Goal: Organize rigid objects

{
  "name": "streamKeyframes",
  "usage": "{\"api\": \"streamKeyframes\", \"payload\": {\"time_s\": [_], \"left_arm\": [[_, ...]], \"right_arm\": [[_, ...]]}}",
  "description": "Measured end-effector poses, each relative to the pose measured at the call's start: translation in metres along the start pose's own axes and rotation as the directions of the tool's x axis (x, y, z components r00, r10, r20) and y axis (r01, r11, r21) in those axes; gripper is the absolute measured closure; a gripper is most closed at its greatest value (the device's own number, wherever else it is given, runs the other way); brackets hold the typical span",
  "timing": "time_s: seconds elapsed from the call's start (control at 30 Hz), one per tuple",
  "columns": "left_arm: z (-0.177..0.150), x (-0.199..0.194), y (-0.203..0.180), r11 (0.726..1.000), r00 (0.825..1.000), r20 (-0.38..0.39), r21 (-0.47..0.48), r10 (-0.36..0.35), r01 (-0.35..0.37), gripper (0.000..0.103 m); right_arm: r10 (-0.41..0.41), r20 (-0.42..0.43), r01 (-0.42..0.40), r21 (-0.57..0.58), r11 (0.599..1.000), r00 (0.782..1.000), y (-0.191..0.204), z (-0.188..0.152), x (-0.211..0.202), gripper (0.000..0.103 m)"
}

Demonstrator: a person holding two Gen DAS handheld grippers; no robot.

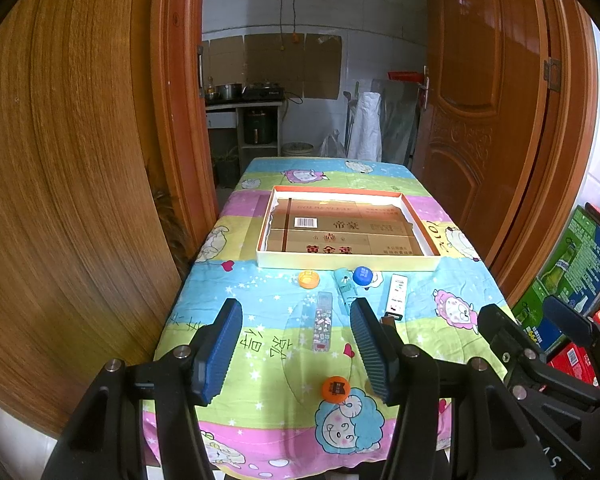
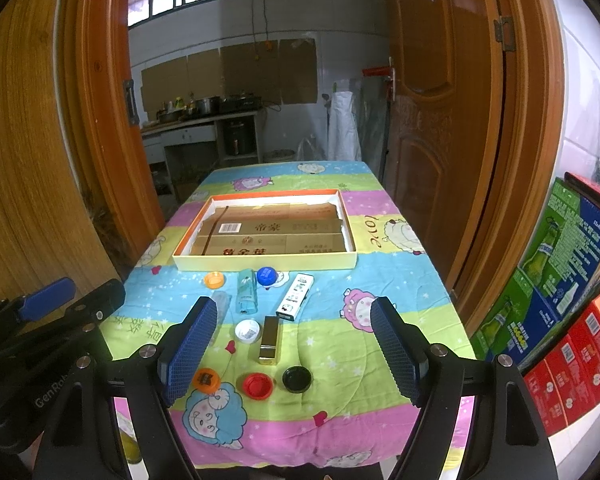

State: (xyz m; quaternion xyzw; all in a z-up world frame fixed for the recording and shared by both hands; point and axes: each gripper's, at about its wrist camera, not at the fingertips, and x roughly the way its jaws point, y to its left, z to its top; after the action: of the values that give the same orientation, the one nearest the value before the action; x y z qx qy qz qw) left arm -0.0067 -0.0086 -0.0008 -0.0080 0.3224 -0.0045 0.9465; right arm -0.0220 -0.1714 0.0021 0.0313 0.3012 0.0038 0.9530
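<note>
A shallow open box [image 1: 266,240] [image 2: 260,262] lined with cardboard lies mid-table. In front of it lie small objects: an orange cap [image 1: 309,279] [image 2: 214,279], a blue cap [image 1: 362,275] [image 2: 267,275], a teal lighter [image 1: 345,285] [image 2: 246,292], a white lighter [image 1: 397,292] [image 2: 295,295], a clear patterned lighter [image 1: 323,320], a gold lighter [image 2: 271,339], a white cap [image 2: 247,331], an orange cap [image 1: 335,389] [image 2: 206,380], a red cap [image 2: 258,385] and a black cap [image 2: 297,379]. My left gripper [image 1: 296,352] is open and empty above the near table. My right gripper [image 2: 294,356] is open and empty.
The table [image 1: 260,412] wears a colourful cartoon cloth. Wooden doors [image 1: 80,180] flank it left and right [image 2: 452,120]. Stacked drink cartons [image 2: 560,280] stand at the right. A kitchen counter [image 2: 204,120] lies beyond. Each gripper shows at the edge of the other's view.
</note>
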Motion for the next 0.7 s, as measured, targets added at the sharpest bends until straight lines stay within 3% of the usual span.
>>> {"api": "streamKeyframes", "payload": {"time_s": [0.7], "left_arm": [[-0.0032,-0.0002,-0.0006,1.0,1.0,-0.006,-0.003,-0.001,0.001,0.046]], "right_arm": [[0.003,-0.005,-0.003,0.001,1.0,1.0,0.0009,-0.0026,0.0021,0.022]]}}
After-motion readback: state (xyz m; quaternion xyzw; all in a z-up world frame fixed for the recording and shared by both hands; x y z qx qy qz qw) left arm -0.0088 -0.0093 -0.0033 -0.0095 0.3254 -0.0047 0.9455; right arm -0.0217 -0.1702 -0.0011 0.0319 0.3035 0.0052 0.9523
